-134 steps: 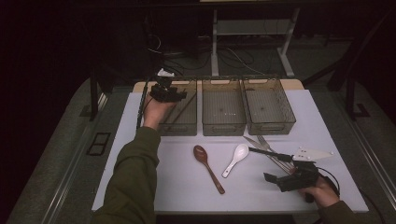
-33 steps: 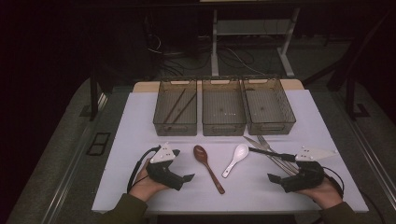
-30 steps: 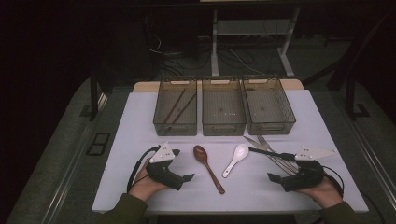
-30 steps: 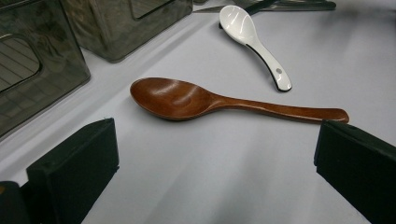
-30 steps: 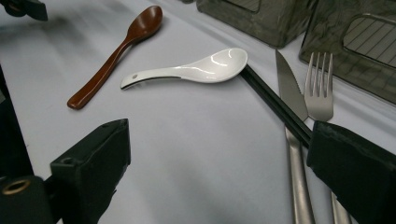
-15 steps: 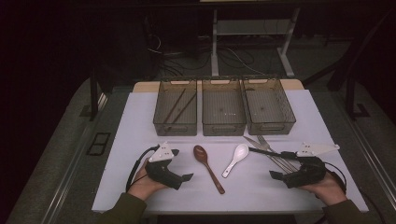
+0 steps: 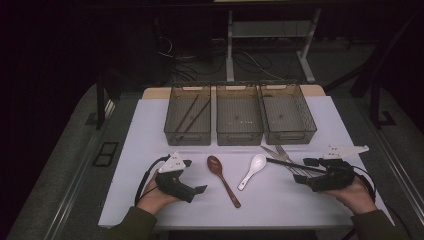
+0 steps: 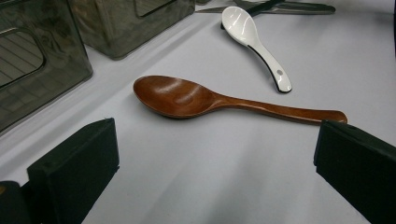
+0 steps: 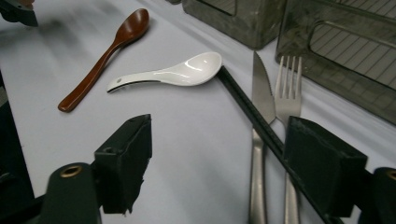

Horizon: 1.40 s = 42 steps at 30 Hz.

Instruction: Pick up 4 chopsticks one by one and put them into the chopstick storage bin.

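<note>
At the lower right of the high view, our right gripper point(image 7: 304, 171) had its jaws spread but just closing around the black chopstick point(image 9: 247, 109) on the counter point(image 7: 280, 200) — we judged it should pinch that alone, clear of the knife point(image 9: 261, 84) and fork point(image 9: 288, 88) — while the left gripper point(image 7: 196, 189) kept its jaws spread.

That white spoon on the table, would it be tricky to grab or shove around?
The white spoon looks glazed and glossy, so it is probably slippery between pads and likely breakable if dropped. It seems stiff, not bendy. Its rounded bowl rests on the smooth table, so a push would likely make it slide or swivel rather than roll.
</note>
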Each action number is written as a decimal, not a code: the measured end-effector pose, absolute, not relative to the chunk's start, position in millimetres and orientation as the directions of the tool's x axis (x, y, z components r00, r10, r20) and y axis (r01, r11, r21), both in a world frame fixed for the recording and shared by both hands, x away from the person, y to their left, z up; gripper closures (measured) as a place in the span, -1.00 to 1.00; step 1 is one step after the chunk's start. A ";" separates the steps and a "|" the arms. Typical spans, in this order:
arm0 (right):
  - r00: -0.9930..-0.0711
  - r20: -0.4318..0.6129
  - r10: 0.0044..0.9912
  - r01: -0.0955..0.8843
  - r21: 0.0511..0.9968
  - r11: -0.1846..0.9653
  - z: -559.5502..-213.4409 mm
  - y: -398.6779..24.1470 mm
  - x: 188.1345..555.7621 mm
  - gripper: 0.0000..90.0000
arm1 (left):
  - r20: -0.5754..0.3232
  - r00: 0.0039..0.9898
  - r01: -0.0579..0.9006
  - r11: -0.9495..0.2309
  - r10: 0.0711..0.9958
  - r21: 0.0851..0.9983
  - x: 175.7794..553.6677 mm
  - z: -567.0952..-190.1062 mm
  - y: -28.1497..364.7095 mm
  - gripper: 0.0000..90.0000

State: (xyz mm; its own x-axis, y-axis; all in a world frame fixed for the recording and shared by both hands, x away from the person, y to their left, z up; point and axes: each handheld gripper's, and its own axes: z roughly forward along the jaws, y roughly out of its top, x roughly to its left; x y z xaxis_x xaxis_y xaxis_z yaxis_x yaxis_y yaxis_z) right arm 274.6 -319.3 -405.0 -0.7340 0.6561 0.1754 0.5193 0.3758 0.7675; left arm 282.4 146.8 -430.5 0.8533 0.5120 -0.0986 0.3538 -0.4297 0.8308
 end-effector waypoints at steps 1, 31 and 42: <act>-0.737 0.172 0.654 0.516 0.768 0.379 -404.2 -320.7 276.5 -0.42 | -0.095 0.855 0.352 -0.434 0.510 0.830 282.5 -430.2 147.2 -1.00; -0.781 0.161 0.603 0.524 0.694 0.493 -401.7 -331.3 332.1 0.44 | -0.104 0.849 0.363 -0.428 0.518 0.828 283.1 -430.8 147.6 -1.00; -0.805 0.155 0.572 0.522 0.642 0.561 -409.5 -321.5 351.1 0.59 | -0.106 0.849 0.363 -0.428 0.517 0.828 283.2 -431.4 147.3 -1.00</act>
